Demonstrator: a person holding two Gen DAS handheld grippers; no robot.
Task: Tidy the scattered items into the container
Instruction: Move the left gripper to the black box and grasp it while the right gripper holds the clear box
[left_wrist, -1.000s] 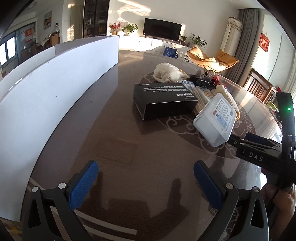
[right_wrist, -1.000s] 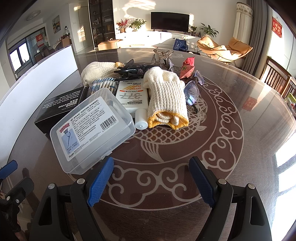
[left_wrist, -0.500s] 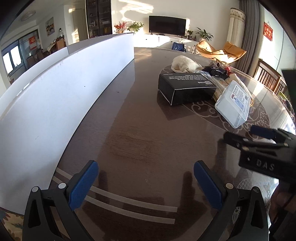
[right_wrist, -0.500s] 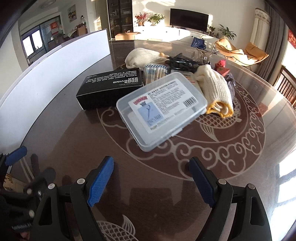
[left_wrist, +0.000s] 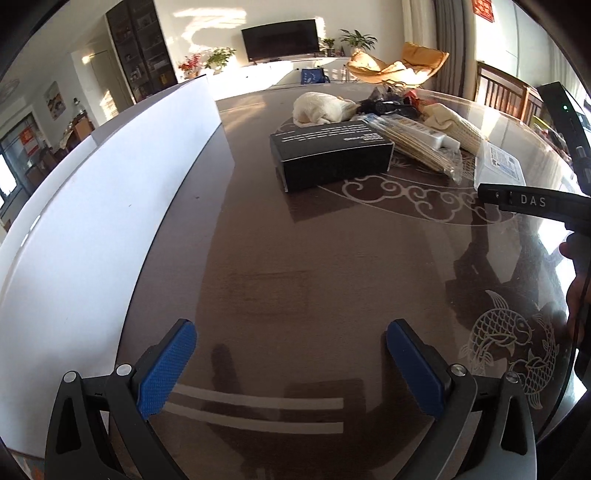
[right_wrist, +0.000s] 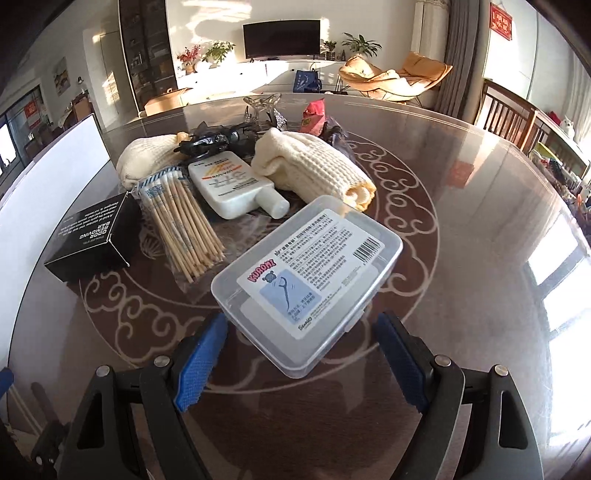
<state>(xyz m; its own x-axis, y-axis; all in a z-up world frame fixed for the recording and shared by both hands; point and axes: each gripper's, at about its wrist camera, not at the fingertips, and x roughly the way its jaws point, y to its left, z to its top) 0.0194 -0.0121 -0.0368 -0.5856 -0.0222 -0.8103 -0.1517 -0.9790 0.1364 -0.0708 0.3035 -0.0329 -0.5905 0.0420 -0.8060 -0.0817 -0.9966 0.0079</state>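
The left tool (left_wrist: 288, 360) is seen spread wide above bare surface (left_wrist: 295, 258), with nothing between its pads. The right tool (right_wrist: 299, 354) is likewise spread wide, its blue pads (right_wrist: 201, 363) flanking the near end of the clear plastic box (right_wrist: 306, 280); contact cannot be told. Farther off are laid a black carton (right_wrist: 92, 236) at left, a packet of wooden sticks (right_wrist: 181, 221), a white bottle (right_wrist: 236, 188) and a cream towel (right_wrist: 314, 170).

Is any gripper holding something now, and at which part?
Nothing is held. The left gripper is open over bare table; the right gripper is open around the clear plastic box, not clamping it.
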